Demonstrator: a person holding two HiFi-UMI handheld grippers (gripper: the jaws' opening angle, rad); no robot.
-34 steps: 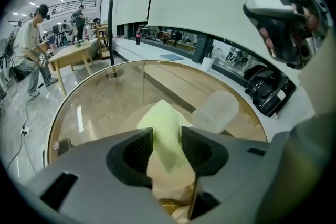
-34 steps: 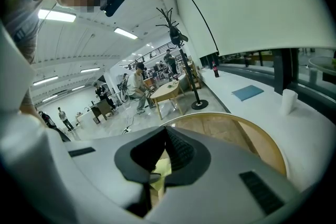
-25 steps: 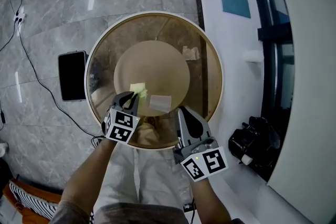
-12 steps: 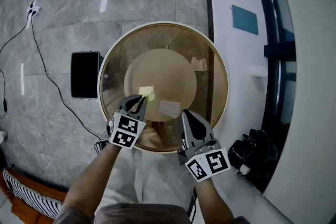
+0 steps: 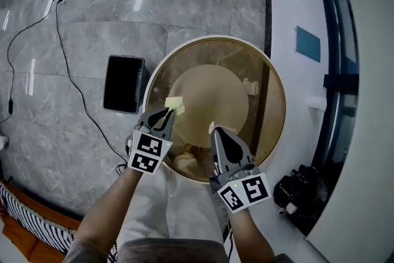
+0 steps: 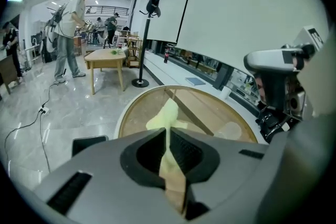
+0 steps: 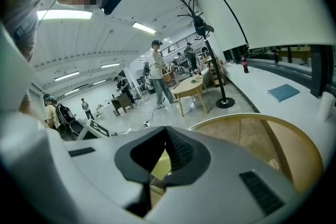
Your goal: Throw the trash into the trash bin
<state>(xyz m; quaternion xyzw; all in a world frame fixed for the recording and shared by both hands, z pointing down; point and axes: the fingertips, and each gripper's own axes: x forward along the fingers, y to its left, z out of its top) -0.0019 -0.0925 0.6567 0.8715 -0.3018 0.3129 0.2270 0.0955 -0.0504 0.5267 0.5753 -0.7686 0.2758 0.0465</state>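
A crumpled yellow paper [image 5: 175, 105] sticks out of my left gripper [image 5: 168, 114], which is shut on it above the left part of the round glass table [image 5: 274, 71]. In the left gripper view the yellow paper [image 6: 168, 118] runs between the pads of the left gripper [image 6: 167, 132]. My right gripper [image 5: 215, 131] hangs over the table's near side, jaws together at the tip in the right gripper view [image 7: 165, 131]. A white paper scrap [image 5: 212, 127] peeks out at its tip; I cannot tell if they touch. The black trash bin [image 5: 123, 84] stands on the floor left of the table.
Another crumpled paper [image 5: 250, 86] lies on the table's right side. Cables [image 5: 74, 83] run over the grey floor at left. A black bag [image 5: 301, 191] sits on the white ledge at right. People and a wooden table [image 6: 105, 57] are far off.
Both grippers have moved left across the table toward its left rim. The left one has risen with the yellow paper. The white scrap is now mostly hidden by the right gripper.
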